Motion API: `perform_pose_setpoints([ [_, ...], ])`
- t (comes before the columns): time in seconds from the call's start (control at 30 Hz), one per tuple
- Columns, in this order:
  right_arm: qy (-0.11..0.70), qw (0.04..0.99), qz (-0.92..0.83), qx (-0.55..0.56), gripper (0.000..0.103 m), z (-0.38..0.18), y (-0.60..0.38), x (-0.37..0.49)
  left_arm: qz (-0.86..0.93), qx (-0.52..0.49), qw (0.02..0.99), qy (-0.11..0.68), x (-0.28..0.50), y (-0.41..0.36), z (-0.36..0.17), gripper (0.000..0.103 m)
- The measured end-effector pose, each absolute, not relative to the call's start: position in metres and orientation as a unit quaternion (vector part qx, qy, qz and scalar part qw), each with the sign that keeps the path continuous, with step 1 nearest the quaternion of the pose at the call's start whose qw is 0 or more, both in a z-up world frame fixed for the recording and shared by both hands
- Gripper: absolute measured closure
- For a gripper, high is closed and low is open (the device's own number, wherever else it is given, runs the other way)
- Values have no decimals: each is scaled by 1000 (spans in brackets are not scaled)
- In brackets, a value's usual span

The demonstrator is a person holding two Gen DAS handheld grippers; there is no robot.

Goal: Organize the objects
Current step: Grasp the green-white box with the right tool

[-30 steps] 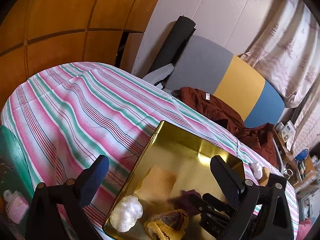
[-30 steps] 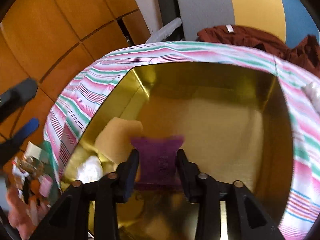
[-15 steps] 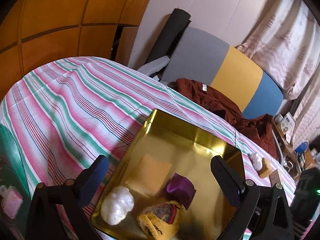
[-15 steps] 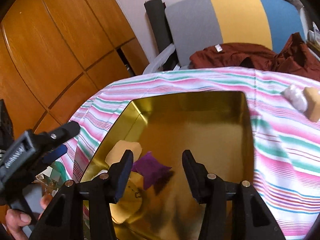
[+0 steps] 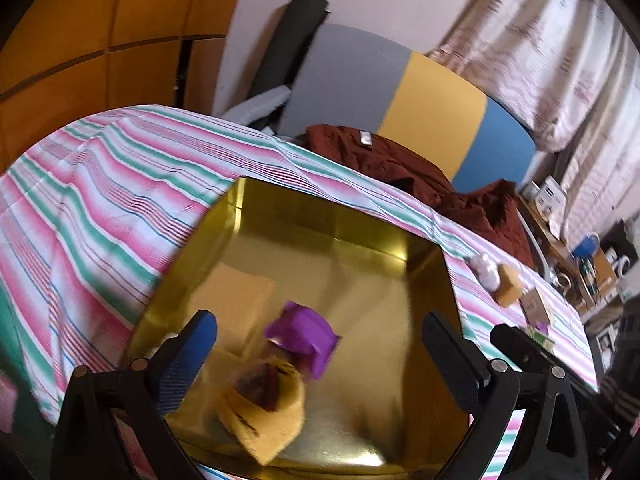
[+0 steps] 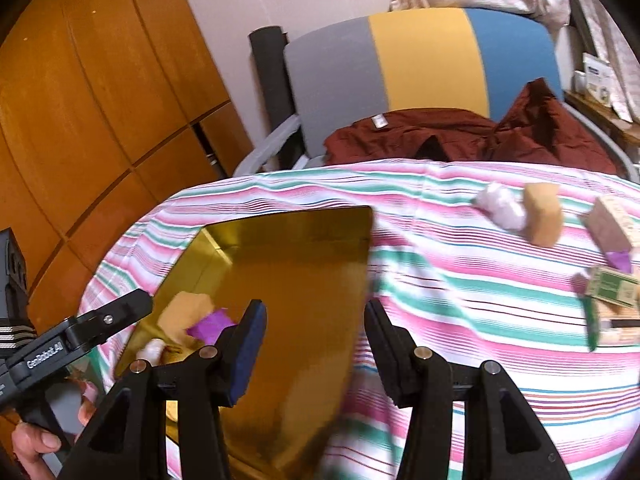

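Note:
A gold tray point(image 5: 320, 224) point(image 6: 304, 240) lies on the striped tablecloth. In it are a purple piece point(image 5: 306, 338) point(image 6: 210, 326), a tan sponge point(image 5: 236, 296) point(image 6: 186, 308), a yellow knitted item point(image 5: 268, 404) and a white wad point(image 6: 150, 350). My left gripper point(image 5: 320, 356) is open and empty above the tray's near end. My right gripper point(image 6: 314, 340) is open and empty over the tray's right rim. On the cloth to the right lie a white wad point(image 6: 502, 208) point(image 5: 486, 268), a tan sponge point(image 6: 542, 214) point(image 5: 508, 290), a small carton point(image 6: 610, 226) point(image 5: 536, 306) and a green-printed box point(image 6: 614, 288).
The striped tablecloth point(image 5: 92, 200) point(image 6: 460, 300) covers a round table. Behind it stands a grey, yellow and blue chair point(image 5: 392, 92) point(image 6: 420, 64) with a brown garment point(image 5: 384, 156) point(image 6: 460, 136). Wooden panels point(image 6: 80, 100) are at the left, cluttered shelves point(image 5: 580, 256) at the right.
My right gripper let go of the purple piece into the tray, opened, and pulled back to the right. My left gripper moved in closer over the tray.

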State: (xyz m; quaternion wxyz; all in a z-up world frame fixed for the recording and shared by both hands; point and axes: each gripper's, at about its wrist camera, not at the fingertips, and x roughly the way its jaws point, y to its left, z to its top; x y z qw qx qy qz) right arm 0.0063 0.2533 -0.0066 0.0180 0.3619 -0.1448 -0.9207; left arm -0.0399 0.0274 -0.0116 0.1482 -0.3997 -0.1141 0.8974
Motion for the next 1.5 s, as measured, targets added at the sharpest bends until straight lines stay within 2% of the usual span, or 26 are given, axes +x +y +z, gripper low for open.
perform_pose_setpoints([
  [0.2, -136, -31, -918, 371, 52, -20, 290, 33, 891, -397, 204, -80, -19, 62, -14, 0],
  [0.5, -170, -146, -896, 383, 52, -51, 389, 76, 866, -386, 317, -29, 25, 117, -18, 0],
  [0.77, -200, -215, -875, 384, 52, -66, 488, 90, 847, -391, 361, 5, 57, 148, -23, 0],
  [1.13, -211, -155, -874, 411, 49, -83, 528, 68, 833, -413, 367, 3, 66, 159, -28, 0],
  [1.4, -240, -50, -877, 414, 49, -82, 463, 82, 834, -414, 365, 5, 68, 163, -27, 0],
  [1.5, -216, -9, -883, 417, 49, -78, 431, 84, 831, -418, 366, 4, 68, 165, -27, 0],
])
